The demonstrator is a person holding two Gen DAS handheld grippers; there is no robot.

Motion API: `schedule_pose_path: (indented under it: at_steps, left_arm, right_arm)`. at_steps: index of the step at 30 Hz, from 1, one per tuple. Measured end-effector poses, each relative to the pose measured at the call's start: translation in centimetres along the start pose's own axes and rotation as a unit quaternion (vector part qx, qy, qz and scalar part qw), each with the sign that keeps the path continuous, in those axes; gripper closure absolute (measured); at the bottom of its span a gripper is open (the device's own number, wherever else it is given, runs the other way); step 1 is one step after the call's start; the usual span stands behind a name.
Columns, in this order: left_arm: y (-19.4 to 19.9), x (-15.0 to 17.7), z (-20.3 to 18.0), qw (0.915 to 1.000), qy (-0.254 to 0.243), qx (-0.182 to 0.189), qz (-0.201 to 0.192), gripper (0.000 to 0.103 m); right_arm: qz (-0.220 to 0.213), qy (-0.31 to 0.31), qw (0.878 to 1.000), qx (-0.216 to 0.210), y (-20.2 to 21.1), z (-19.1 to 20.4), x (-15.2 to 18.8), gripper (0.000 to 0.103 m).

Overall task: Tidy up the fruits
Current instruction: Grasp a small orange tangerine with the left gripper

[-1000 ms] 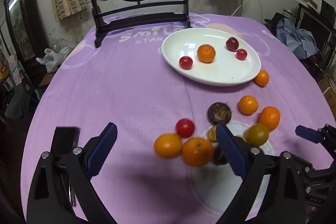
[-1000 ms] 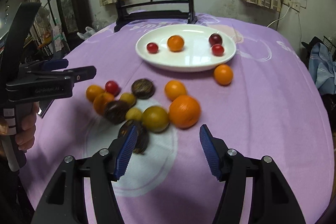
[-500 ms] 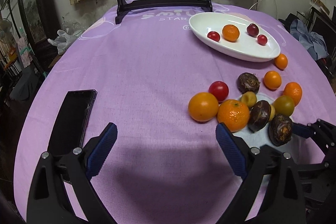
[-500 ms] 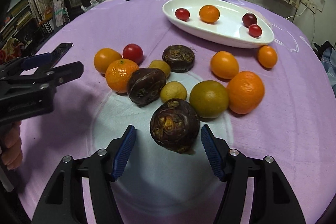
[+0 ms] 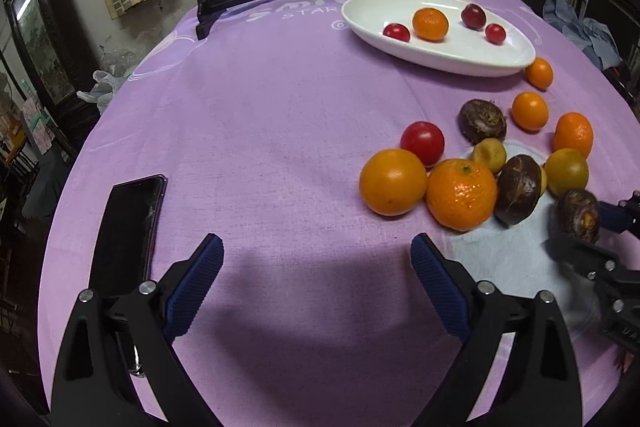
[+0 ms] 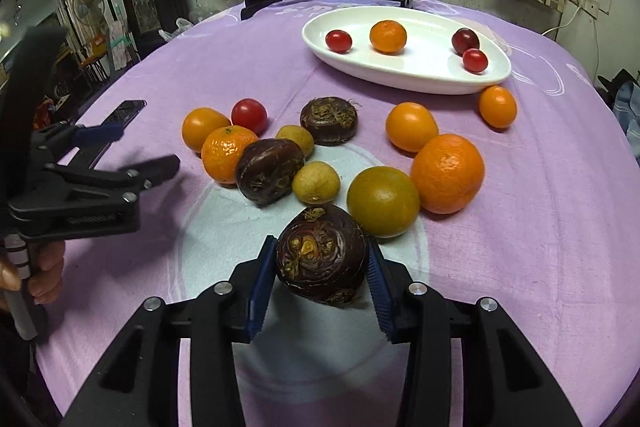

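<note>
A: Starting with the left wrist view: what is changing compared with a moment ago?

B: The left gripper [image 5: 316,263] is sitting lower and nearer the purple tablecloth [image 5: 260,115] than before, and its blue pads are standing wide apart with only bare cloth between them. The black phone [image 5: 128,231] is lying just left of the left pad, more fully in view than a second ago. The two large oranges [image 5: 394,181] are looming bigger, ahead and to the right.

A: And the right gripper there?

B: At the right edge the right gripper [image 5: 580,223] is coming in around a dark brown water chestnut [image 5: 578,213], though it is blurred.

A: Now the right wrist view.

B: The right gripper [image 6: 322,267] has just been closing its jaws. Half a second ago the pads were standing clear of the water chestnut [image 6: 320,253]; now both are pressing on its sides, grasping it. It is sitting on the pale round patch of the cloth, just in front of the greenish orange [image 6: 382,201] and the small yellow fruit [image 6: 316,183].

A: The plate?

B: The white oval plate [image 6: 420,75] is sitting further back, carrying one orange and three small red fruits, as before.
</note>
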State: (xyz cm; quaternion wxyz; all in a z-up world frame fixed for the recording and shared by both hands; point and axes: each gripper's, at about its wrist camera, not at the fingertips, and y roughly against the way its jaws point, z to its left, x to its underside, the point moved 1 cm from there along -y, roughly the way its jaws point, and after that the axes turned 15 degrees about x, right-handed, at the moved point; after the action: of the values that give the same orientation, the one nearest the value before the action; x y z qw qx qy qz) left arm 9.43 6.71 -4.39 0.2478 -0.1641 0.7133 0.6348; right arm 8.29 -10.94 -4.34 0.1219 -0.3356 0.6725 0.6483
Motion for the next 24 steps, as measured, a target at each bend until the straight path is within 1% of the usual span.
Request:
schedule_pose_path:
  at_steps: [4, 6, 8, 13, 14, 15, 16, 17, 18, 21, 24]
  left_arm:
    - [-0.8, -0.5, -0.6, 0.9999, -0.012, 0.012, -0.002, 0.011]
    - [-1.6, -0.8, -0.7, 0.9997, -0.014, 0.017, 0.006, 0.018]
    - [-2.1, -1.1, -0.6, 0.9995, -0.012, 0.027, 0.008, 0.021]
    - [-2.9, -2.4, -0.7, 0.9989, -0.036, 0.028, 0.007, 0.022]
    - [-3.0, -2.6, -0.7, 0.9987, -0.040, 0.031, 0.006, 0.024]
    - [-3.1, -2.8, -0.7, 0.9982, -0.042, 0.042, 0.005, 0.034]
    - [-3.1, -2.8, -0.8, 0.9970, -0.042, 0.065, 0.006, 0.044]
    - [-3.0, -2.9, -0.9, 0.9955, -0.041, 0.085, 0.007, 0.062]
    - [-3.0, -2.8, -1.3, 0.9945, -0.043, 0.096, 0.009, 0.066]
    - [-2.9, -2.7, -1.8, 0.9951, -0.057, 0.081, 0.005, 0.066]
    - [-2.5, -2.5, -1.6, 0.9949, -0.042, 0.090, 0.014, 0.067]
  right_arm:
    - [-0.006, 0.000, 1.000, -0.004, 0.4, -0.3, -0.1, 0.059]
    - [-0.007, 0.000, 1.000, -0.008, 0.5, -0.4, 0.0, 0.059]
    - [-0.009, 0.001, 1.000, -0.010, 0.7, -0.5, 0.1, 0.059]
    - [-0.007, -0.009, 1.000, -0.009, 1.0, -1.4, 0.4, 0.059]
    - [-0.006, -0.011, 1.000, -0.009, 1.0, -1.7, 0.4, 0.059]
    - [-0.006, -0.015, 1.000, -0.008, 1.1, -2.0, 0.5, 0.059]
    - [-0.006, -0.018, 1.000, -0.007, 1.2, -2.1, 0.6, 0.059]
    - [-0.005, -0.021, 1.000, -0.006, 1.2, -2.4, 0.6, 0.059]
    - [-0.005, -0.021, 1.000, -0.005, 1.2, -2.5, 0.7, 0.059]
    - [-0.004, -0.024, 1.000, -0.001, 1.3, -2.9, 0.8, 0.059]
    - [-0.007, -0.024, 1.000, -0.001, 1.6, -3.1, 0.8, 0.059]
